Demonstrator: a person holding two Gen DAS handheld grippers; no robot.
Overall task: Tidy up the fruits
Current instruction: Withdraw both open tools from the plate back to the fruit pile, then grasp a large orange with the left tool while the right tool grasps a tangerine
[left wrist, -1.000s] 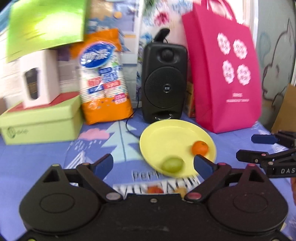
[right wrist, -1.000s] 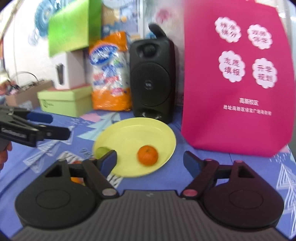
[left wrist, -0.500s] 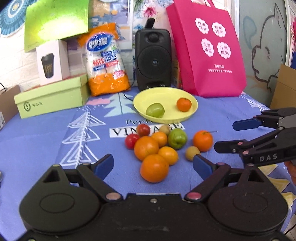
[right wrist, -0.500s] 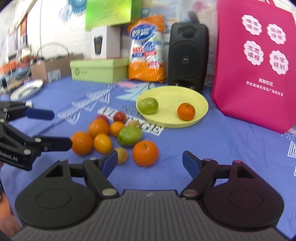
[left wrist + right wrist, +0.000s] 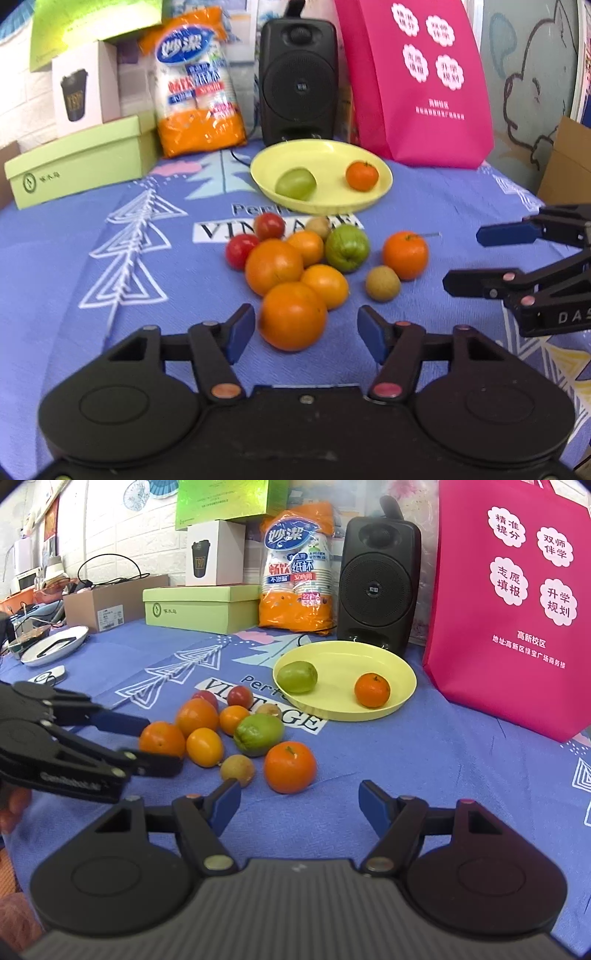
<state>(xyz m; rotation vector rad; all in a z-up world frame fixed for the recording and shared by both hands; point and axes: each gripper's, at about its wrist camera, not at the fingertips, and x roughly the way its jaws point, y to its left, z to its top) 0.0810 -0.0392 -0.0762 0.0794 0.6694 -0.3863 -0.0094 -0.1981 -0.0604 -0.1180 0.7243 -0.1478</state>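
The big orange [image 5: 293, 316] nearest you is the front fruit of the loose pile; it is round, so it has no long axis to speak of, and which way its stem end faces cannot be told. It sits on the blue tablecloth [image 5: 110, 229], on the near side of the yellow plate [image 5: 380, 184] and well apart from it. Your left gripper [image 5: 306, 332] has it between the two blue pads: the left pad is just beside its skin and the right pad stands clear, so nothing is gripped. Those jaws have just been closing and are about half open around the orange.

Behind the orange, toward the plate, lie more oranges, a green fruit [image 5: 347, 248] and two red ones. The stemmed tangerine [image 5: 290, 762] lies off the pile's right side, stem up, also nearer you than the plate. Your right gripper [image 5: 300, 805] is just short of it, jaws closing a little, still parted and empty. On the plate rest a green fruit and a small orange.
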